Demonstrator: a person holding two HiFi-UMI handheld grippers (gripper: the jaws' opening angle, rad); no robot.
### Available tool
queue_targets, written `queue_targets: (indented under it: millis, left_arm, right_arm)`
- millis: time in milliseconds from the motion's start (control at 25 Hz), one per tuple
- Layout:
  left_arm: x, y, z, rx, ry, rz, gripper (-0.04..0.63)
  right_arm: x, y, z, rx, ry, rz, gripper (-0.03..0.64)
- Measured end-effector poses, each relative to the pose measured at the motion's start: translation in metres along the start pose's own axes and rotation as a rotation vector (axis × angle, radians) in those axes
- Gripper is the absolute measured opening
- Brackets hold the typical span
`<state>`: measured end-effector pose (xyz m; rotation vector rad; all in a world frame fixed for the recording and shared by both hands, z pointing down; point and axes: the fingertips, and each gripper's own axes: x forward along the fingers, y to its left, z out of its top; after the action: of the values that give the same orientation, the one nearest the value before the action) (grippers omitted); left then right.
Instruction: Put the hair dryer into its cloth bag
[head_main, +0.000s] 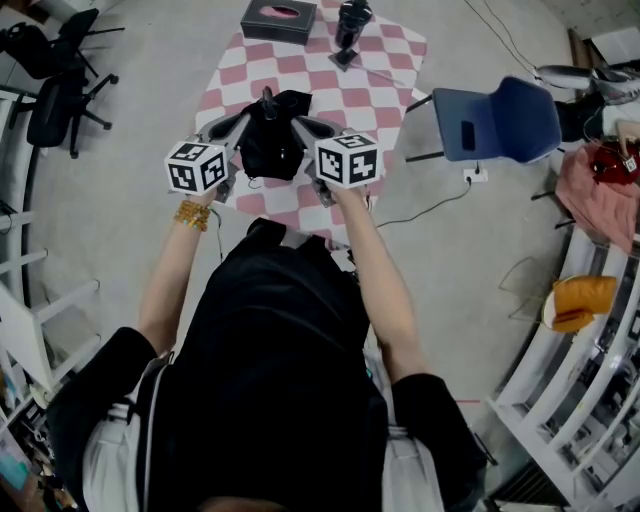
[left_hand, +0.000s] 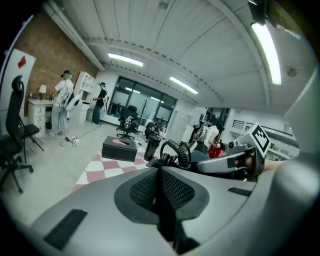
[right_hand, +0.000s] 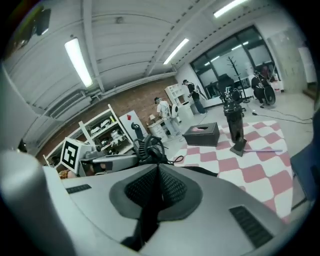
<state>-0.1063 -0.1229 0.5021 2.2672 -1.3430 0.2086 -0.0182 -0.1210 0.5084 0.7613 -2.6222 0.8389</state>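
Both tongs are clamped shut on black fabric: left gripper (head_main: 243, 122) and right gripper (head_main: 303, 125) each pinch an edge of the cloth bag (head_main: 272, 145), which hangs between them over the checkered table (head_main: 385, 110). The hair dryer is bagged, with only its coiled cord (left_hand: 179, 152) poking out of the mouth at 12 o'clock. A tissue box (head_main: 279, 18) sits farther out at 12.
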Motion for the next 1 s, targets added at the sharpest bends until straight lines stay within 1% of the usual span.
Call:
queue_targets:
  millis: [120, 200, 240, 320, 400, 440, 560, 640, 840, 1000]
  left_arm:
    - [0.002, -0.003, 0.006, 0.074, 0.011, 0.021, 0.028]
    - [0.003, -0.005, 0.006, 0.108, 0.030, 0.017, 0.028]
    - [0.004, -0.008, 0.006, 0.121, 0.023, 0.007, 0.028]
    - [0.002, -0.014, 0.010, 0.146, -0.028, -0.011, 0.028]
    - [0.001, -0.017, 0.011, 0.148, -0.077, -0.001, 0.028]
    - [0.001, -0.019, 0.010, 0.141, -0.088, 0.012, 0.028]
    - [0.006, -0.020, 0.016, 0.135, -0.101, 0.049, 0.028]
    - [0.011, -0.021, 0.028, 0.137, -0.113, 0.058, 0.028]
    - [0.021, -0.038, 0.056, 0.171, -0.156, 0.029, 0.028]
    - [0.029, -0.049, 0.065, 0.198, -0.169, 0.008, 0.028]
  right_arm:
    - [-0.006, -0.004, 0.008, 0.015, -0.037, -0.031, 0.021]
    - [-0.009, -0.010, 0.011, 0.073, -0.065, -0.048, 0.021]
    - [-0.010, -0.010, 0.013, 0.080, -0.079, -0.047, 0.021]
    - [-0.011, -0.007, 0.017, 0.052, -0.114, -0.050, 0.021]
    - [-0.011, -0.006, 0.021, 0.052, -0.150, -0.065, 0.021]
    - [-0.011, -0.005, 0.022, 0.052, -0.161, -0.078, 0.021]
    - [-0.007, -0.004, 0.028, 0.015, -0.168, -0.112, 0.021]
    - [-0.006, -0.002, 0.037, -0.008, -0.166, -0.095, 0.021]
    - [-0.025, -0.001, 0.053, -0.090, -0.137, -0.050, 0.022]
    - [-0.036, -0.006, 0.061, -0.127, -0.141, -0.052, 0.023]
